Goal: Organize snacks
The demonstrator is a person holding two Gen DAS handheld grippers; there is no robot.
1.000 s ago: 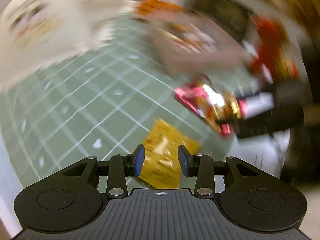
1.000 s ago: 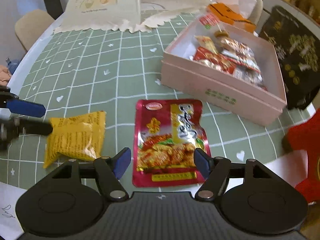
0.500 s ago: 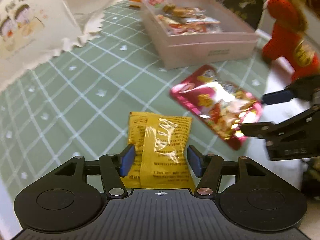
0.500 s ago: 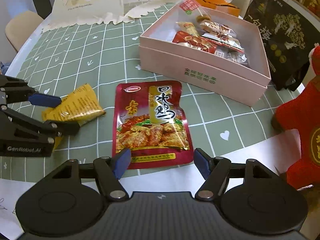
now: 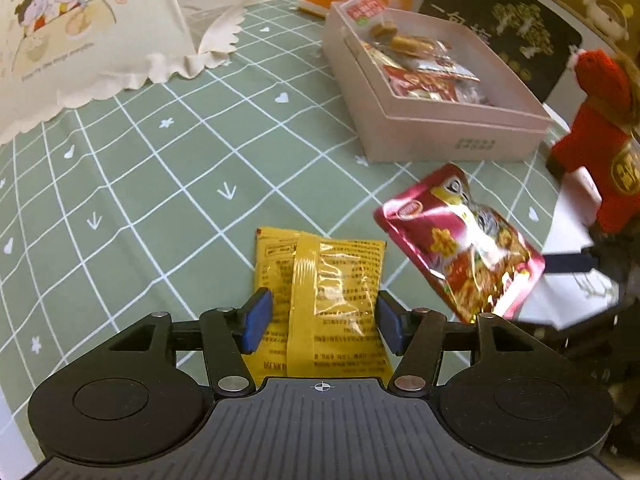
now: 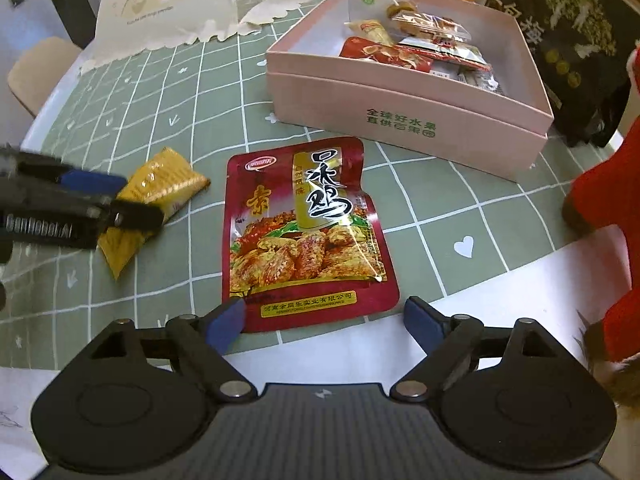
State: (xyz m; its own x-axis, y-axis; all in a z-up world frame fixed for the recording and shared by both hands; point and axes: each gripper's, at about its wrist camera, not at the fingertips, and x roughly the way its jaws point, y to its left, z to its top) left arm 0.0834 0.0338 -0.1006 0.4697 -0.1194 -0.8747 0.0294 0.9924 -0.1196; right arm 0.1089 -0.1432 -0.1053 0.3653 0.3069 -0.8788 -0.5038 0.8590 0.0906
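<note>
On the table [image 6: 280, 92], the left gripper [image 5: 322, 316] held wide fingers around the yellow pack [image 5: 320, 280]; the right gripper [image 6: 324, 320], also wide, straddled the red pouch [image 6: 304, 232].

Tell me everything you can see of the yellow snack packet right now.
The yellow snack packet is a small glossy plastic pillow pouch, printed side down, its back seam and fine print facing up. It lies flat on the green checked tablecloth, sealed and slightly crinkled. The left gripper straddles its near end, jaws open at both sides.
</note>
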